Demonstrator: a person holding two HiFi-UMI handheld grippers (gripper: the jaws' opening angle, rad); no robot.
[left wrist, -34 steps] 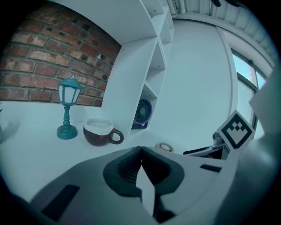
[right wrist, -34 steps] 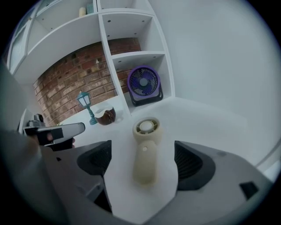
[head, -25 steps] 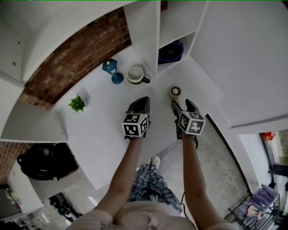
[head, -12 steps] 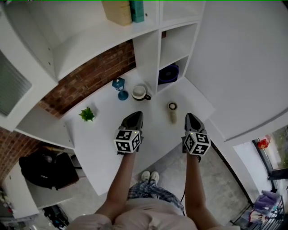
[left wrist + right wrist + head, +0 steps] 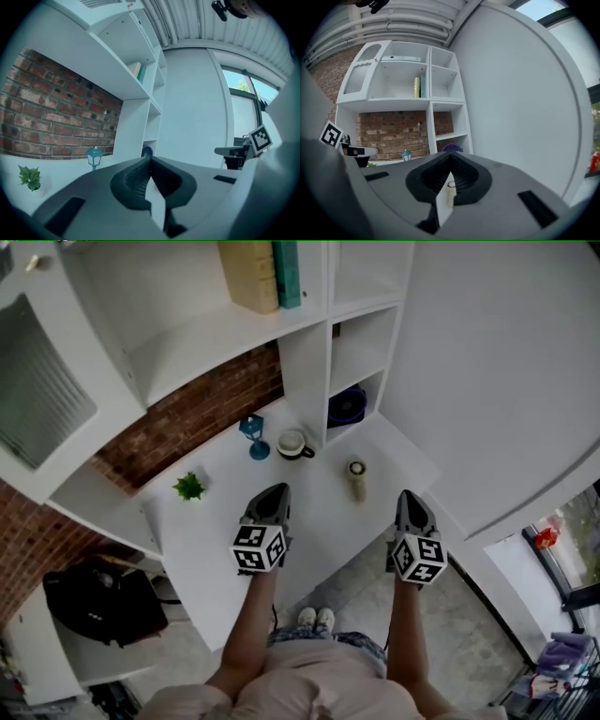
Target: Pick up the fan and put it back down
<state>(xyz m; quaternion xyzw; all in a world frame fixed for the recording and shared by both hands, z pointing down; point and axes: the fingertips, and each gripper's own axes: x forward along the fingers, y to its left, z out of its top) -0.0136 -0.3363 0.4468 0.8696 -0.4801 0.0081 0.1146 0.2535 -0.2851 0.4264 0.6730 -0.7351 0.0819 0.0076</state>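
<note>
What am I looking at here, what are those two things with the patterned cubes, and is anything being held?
There is no robot: a person holds a clamping tool in each hand, and the patterned cubes are part of those tools. The head view comes from a camera on the person's head, looking down at the left tool, the right tool and a white table. The other two pictures come from cameras riding on each tool, looking along its jaws. On the table are a small plant, a blue lantern, a mug and a pale little bottle. The purple fan sits in the lowest shelf cubby. Both tools are shut and empty; the right tool's jaws have just closed with nothing between them.
</note>
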